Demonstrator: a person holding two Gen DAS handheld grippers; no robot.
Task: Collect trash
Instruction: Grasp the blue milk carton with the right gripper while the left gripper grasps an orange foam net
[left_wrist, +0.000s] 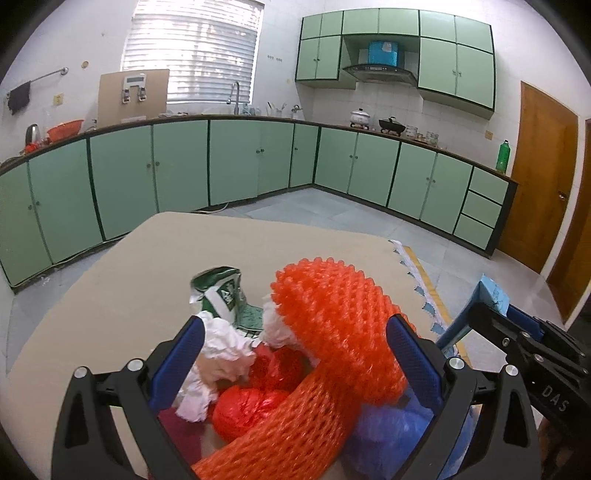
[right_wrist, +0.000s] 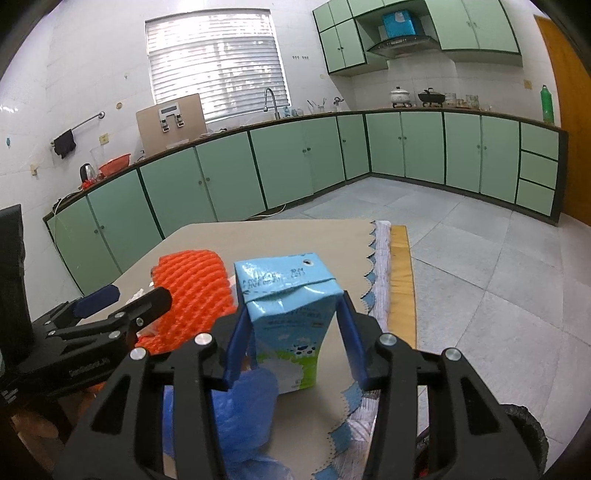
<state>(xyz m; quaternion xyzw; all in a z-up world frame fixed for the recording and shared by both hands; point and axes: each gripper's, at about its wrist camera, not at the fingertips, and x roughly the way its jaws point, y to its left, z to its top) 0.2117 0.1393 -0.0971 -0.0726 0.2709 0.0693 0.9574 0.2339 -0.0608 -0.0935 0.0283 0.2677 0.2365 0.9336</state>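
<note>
A pile of trash lies on the beige table (left_wrist: 110, 295). In the left wrist view my left gripper (left_wrist: 295, 354) is open around an orange foam net (left_wrist: 332, 332), with crumpled white paper (left_wrist: 218, 354), a red plastic bag (left_wrist: 251, 402), a blue bag (left_wrist: 388, 432) and a green-and-white wrapper (left_wrist: 225, 295) between or just beyond its fingers. In the right wrist view my right gripper (right_wrist: 291, 332) is shut on a light blue milk carton (right_wrist: 291, 317), which stands upright on the table. The orange net (right_wrist: 192, 295) and the left gripper (right_wrist: 122, 299) are to its left.
Green kitchen cabinets (left_wrist: 184, 162) run along the far walls, with a tiled floor (right_wrist: 480, 258) between. The table's right edge (right_wrist: 384, 266) has a scalloped cloth border and a wooden strip. A brown door (left_wrist: 535, 177) stands at right. A blue bag (right_wrist: 243, 413) lies under the right gripper.
</note>
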